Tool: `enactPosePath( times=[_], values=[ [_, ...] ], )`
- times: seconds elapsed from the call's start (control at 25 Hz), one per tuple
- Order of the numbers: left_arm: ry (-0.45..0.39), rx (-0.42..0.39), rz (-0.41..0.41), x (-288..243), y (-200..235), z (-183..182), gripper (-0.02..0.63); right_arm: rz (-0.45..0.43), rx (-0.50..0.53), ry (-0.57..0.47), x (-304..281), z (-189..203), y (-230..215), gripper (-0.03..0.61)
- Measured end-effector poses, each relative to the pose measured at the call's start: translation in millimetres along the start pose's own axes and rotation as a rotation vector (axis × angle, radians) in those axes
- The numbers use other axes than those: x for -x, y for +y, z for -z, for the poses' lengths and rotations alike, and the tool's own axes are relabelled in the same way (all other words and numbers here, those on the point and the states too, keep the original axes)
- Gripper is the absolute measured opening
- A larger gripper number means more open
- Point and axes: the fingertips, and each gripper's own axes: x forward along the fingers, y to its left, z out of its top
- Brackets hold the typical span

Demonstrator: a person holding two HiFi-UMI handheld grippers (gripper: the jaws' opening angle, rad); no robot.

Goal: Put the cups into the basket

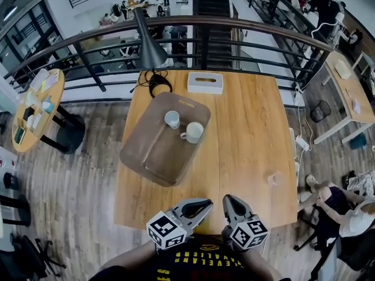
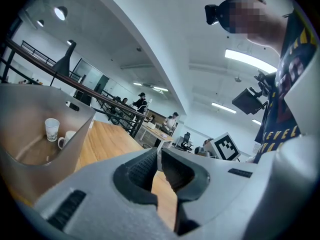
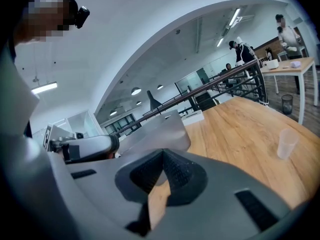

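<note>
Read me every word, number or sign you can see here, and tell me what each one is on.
"EVELAND", first letters unclear: yellow print on the person's black shirt.
Handleless cup in the basket: print too small to read.
Marker cubes: patterns only, no letters.

Table [image 1: 252, 127] from overhead and edge-level

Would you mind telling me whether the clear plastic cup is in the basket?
Out: the clear cup stands upright on the table, right of the basket.

table [image 1: 246, 133] | on it: basket [image 1: 146, 154], tissue box [image 1: 205, 82], 1 clear cup [image 1: 273, 178], cable [image 1: 153, 84]
</note>
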Motion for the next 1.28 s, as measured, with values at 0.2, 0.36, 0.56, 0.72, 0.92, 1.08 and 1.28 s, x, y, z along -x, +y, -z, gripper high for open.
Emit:
enactPosePath(
  times=[0.2,0.36,0.56,0.72,0.92,1.08,1.28],
  values=[
    [0.025,-0.021,0.056,-2,-1,3,0.012,0.062,-0.015,-0.024,7,1,-2,0.012],
    [0.068,-0.102,0.113,-9,-3,15,0.014,0.131,-0.043,-0.044,14,10,-11,0.012],
    [0.128,-0.091,0.208,-14,-9,26,0.021,0.249,-0.096,-0.07,36,20,-18,0.012],
    [0.179,-0.1,0.222,-27,-14,37,0.086,0.318,-0.111,-0.105,61,14,-35,0.014],
    [0.2,-0.11,0.194,-44,-18,43,0.15,0.363,-0.037,-0.111,79,7,-77,0.087],
    [0.208,-0.114,0.141,-69,-26,45,0.166,0.407,0.042,-0.065,96,-4,-138,0.135],
    [0.224,-0.119,0.076,-102,-35,53,0.178,0.445,0.093,-0.008,114,-7,-212,0.167]
  ],
)
